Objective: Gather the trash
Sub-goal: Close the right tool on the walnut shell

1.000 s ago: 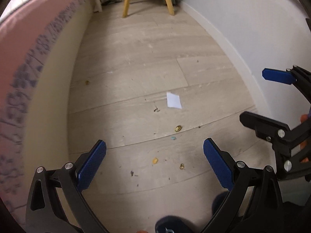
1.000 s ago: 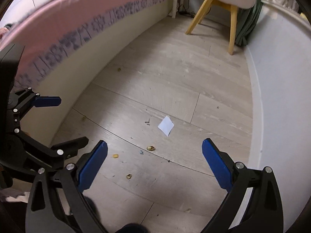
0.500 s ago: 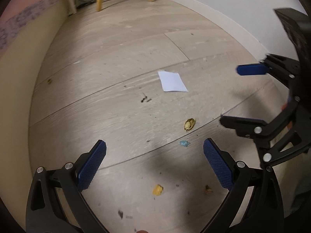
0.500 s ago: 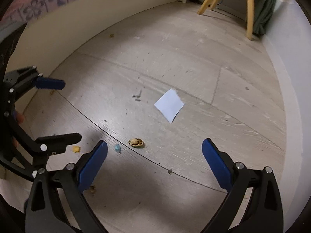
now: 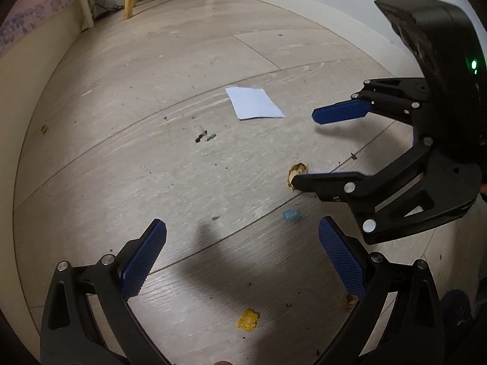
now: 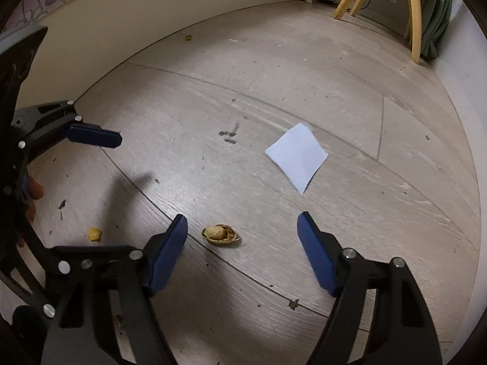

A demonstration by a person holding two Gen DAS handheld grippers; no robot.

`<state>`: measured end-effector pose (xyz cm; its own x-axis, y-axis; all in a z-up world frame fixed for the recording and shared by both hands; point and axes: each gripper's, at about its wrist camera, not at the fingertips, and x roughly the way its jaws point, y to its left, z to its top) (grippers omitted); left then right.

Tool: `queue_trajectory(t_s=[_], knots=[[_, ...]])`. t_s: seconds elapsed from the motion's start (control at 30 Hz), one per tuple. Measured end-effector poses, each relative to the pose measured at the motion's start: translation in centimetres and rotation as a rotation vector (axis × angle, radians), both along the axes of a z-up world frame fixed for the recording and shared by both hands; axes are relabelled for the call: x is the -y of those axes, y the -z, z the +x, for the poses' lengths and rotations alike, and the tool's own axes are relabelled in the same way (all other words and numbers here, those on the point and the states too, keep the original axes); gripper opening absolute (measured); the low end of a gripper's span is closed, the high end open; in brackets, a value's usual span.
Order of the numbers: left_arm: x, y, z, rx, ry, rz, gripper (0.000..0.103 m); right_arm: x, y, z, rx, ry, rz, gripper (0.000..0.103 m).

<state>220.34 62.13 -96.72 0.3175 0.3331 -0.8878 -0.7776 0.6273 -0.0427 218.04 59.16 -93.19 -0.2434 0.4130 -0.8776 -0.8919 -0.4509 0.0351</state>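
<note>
Your right hand-held gripper (image 6: 242,234) is closing around the nut shell (image 6: 220,234), which is lying on the floor (image 6: 304,76) well away from its wall edges. The pads are not pressing it yet, so keep the shell centred between them. Your left hand-held gripper (image 5: 242,246) is hanging spread and empty.

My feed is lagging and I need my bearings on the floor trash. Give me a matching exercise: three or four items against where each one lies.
Things:
1. nutshell
2. white paper
3. yellow crumb
4. blue scrap

Places:
A. ahead of the right tongs, farther out
B. between the closing right tongs' fingers, not gripped
C. just ahead of the left tongs' right finger
D. outside the right tongs' left finger

Pairs: 1-B, 2-A, 3-D, 4-C
</note>
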Motion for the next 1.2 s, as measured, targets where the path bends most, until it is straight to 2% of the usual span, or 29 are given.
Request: queue_trajectory(t_s=[0.1,0.23,0.33,0.57,0.7,0.73,0.93,1.2], knots=[[-0.2,0.2,-0.3,0.009,-0.015,-0.018,0.097,0.4,0.4,-0.2,-0.001,-0.009,-0.010,0.071],[-0.5,0.2,-0.8,0.029,-0.040,-0.038,0.097,1.1,0.9,-0.5,0.001,-0.022,-0.011,0.055],[-0.5,0.4,-0.9,0.028,-0.039,-0.040,0.097,1.1,1.2,-0.4,0.002,-0.017,-0.005,0.047],[-0.3,0.7,-0.7,0.027,-0.027,-0.045,0.097,1.0,1.7,-0.3,0.006,-0.016,-0.001,0.037],[-0.3,0.7,-0.7,0.025,-0.029,-0.044,0.097,1.1,1.7,-0.4,0.006,-0.036,0.008,0.019],[-0.3,0.6,-0.7,0.026,-0.033,-0.043,0.097,1.3,1.7,-0.4,0.008,-0.044,0.012,0.018],[-0.5,0.6,-0.7,0.038,-0.053,-0.050,0.097,2.1,1.8,-0.4,0.017,-0.057,0.035,0.016],[0.1,0.5,0.1,0.037,-0.006,-0.041,0.097,2.1,0.8,0.3,-0.011,-0.026,0.037,0.016]])
